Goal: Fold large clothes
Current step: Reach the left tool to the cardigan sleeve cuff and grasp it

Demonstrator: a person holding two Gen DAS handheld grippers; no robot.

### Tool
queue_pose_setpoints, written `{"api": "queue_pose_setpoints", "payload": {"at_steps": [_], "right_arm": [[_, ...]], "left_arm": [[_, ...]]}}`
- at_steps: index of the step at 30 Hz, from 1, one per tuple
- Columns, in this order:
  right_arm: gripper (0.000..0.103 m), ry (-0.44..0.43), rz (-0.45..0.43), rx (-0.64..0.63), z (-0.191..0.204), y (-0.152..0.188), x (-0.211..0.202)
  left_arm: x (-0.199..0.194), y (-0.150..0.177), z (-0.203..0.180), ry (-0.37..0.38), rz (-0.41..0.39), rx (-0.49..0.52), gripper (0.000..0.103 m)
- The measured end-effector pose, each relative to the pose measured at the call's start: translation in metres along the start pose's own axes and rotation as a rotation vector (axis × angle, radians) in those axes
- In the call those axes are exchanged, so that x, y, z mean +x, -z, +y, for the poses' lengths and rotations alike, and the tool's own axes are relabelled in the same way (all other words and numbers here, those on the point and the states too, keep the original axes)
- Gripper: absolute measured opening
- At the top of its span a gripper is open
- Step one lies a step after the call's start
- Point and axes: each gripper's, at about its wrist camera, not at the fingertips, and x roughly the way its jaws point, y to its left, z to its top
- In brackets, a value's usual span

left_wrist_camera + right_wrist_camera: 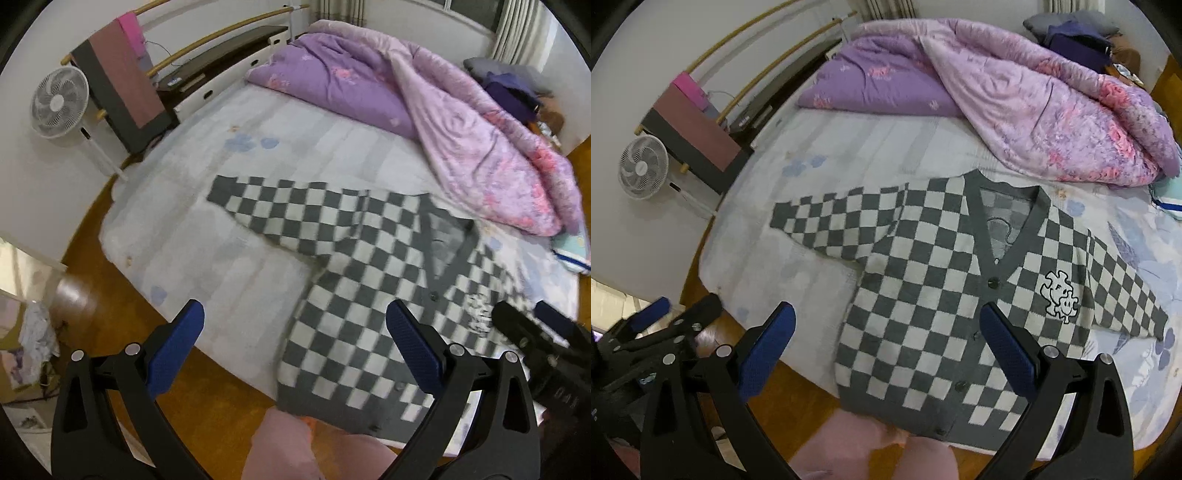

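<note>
On the near part of the bed, close to its front edge, a grey and white checkered cardigan lies spread flat with the buttoned front upward, and its hem hangs a little over that edge. One sleeve stretches toward the left side of the bed, the other sleeve toward the right side. On the chest there is a small white embroidered figure (its shape resembles puzzle pieces with a face). The left gripper is in the air above the front edge, its blue fingers spread wide apart and holding nothing. The right gripper is also in the air over the lower part of the cardigan, fingers wide apart, empty; it does not touch the cloth. At the far side of the bed a purple and pink quilt is pushed together in a heap, well apart from the cardigan. Beyond the left side of the bed a white fan stands on the wooden floor near the wall, beside a rack with a dark cloth over it. Pink trouser legs of the person show at the bottom, just before the front edge.
</note>
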Motion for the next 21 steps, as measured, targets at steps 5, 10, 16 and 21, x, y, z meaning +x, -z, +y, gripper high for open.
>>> {"api": "queue_pose_setpoints", "payload": {"at_steps": [5, 10, 16, 21], "right_arm": [[0.096, 0.029, 0.047, 0.020, -0.012, -0.017, 0.033], [0.096, 0.068, 0.100, 0.087, -0.018, -0.024, 0.066], [0.096, 0.109, 0.133, 0.173, -0.014, -0.031, 0.108], [0.096, 0.046, 0.142, 0.330, -0.008, -0.051, 0.166]], "left_arm": [[0.027, -0.009, 0.013, -0.036, 0.051, 0.013, 0.098], [0.064, -0.016, 0.033, -0.040, 0.110, 0.021, 0.098], [0.134, -0.040, 0.074, 0.027, 0.160, 0.002, 0.098], [0.212, -0.074, 0.119, 0.091, 0.187, -0.033, 0.098]]}}
